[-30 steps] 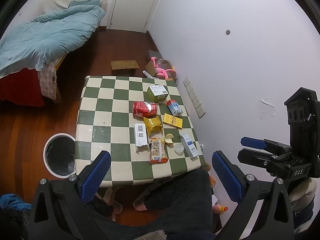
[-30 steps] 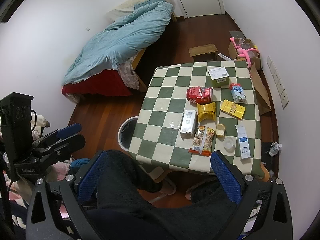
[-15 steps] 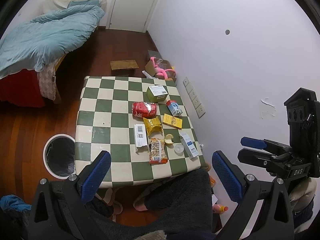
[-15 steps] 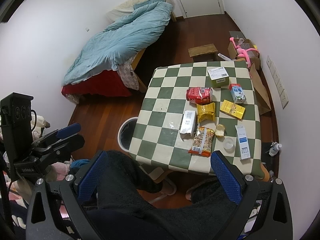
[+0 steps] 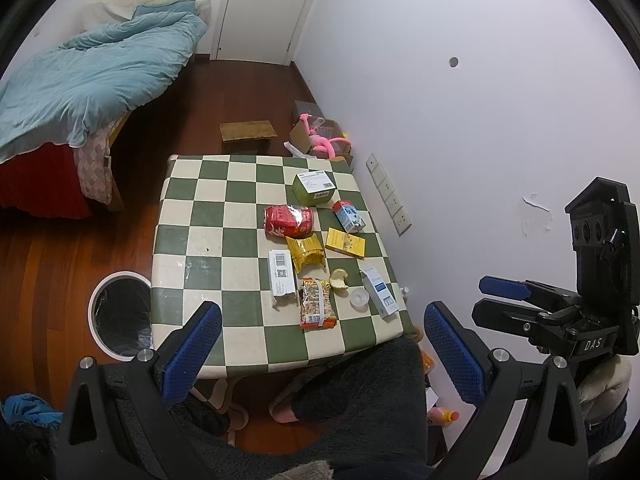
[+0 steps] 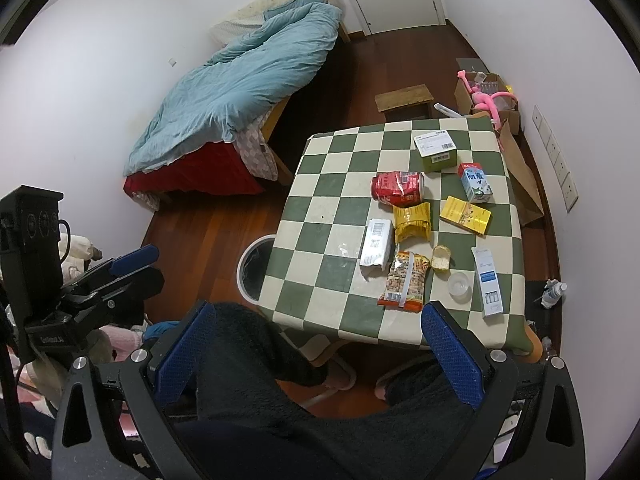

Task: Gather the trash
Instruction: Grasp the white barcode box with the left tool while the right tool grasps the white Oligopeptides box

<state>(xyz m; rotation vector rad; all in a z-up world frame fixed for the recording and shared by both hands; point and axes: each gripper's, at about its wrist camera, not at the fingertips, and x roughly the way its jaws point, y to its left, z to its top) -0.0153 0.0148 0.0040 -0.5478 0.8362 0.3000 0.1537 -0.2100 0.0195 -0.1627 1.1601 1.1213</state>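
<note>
Above checkered table point(image 5: 192, 216), both fingers point(image 5: 192, 344) (empty) spread wide.

Green-and-cream checkered tablecloth point(image 5: 192, 216), a crushed red can point(image 5: 289, 221), a crinkly gold wrapper point(image 5: 306, 254), a yellow packet point(image 5: 345, 242), and an orange noodle pack point(image 5: 317, 308). The bin point(image 5: 116, 354) has a white rim with black liner, and the duvet point(image 6: 240, 92) is light blue.
</note>
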